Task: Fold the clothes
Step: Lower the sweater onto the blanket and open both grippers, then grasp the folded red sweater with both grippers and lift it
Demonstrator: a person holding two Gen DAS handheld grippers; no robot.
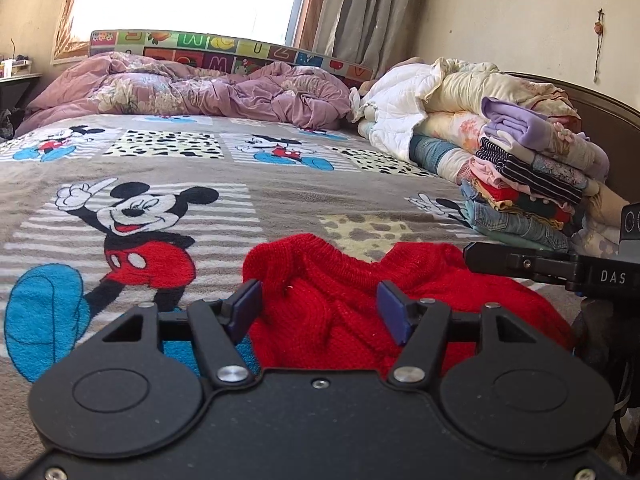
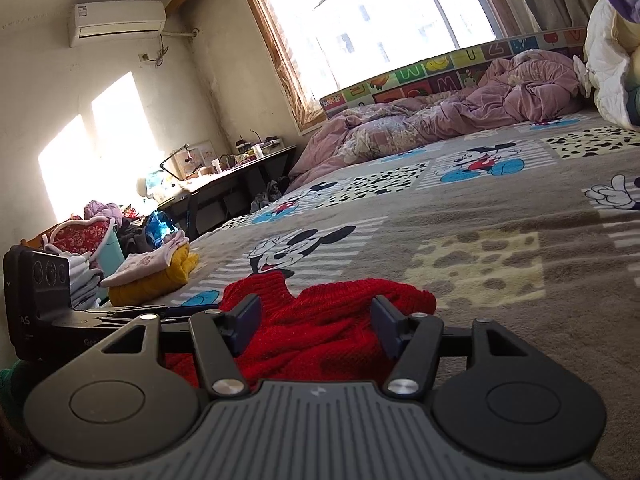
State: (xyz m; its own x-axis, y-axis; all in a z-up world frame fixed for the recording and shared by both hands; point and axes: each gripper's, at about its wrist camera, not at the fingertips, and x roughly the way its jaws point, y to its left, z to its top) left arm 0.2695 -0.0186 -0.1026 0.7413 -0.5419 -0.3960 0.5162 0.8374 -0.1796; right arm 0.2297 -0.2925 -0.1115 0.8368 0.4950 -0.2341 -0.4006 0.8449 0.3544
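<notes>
Spread wide, the left gripper (image 1: 320,308) hovers low over a crumpled red sweater (image 1: 360,300) on the Mickey Mouse blanket (image 1: 160,168). Its jaws hold nothing. Just to the right, the right gripper (image 2: 316,324) is equally spread above the same sweater. Farther right, a stack of folded clothes (image 1: 532,184) rests against piled quilts (image 1: 460,96).

The knit sweater (image 1: 360,300) is solid red. The blanket (image 1: 240,208) under it is grey-brown with striped Mickey Mouse panels in black, red and blue, and cream panels with dark spots. The far duvet (image 1: 200,92) is mauve with pale flowers. The right-hand stack of clothes (image 1: 532,184) shows lilac, navy stripes, pink, red and denim blue. Both claws' pads (image 2: 250,322) are dark blue on black.
</notes>
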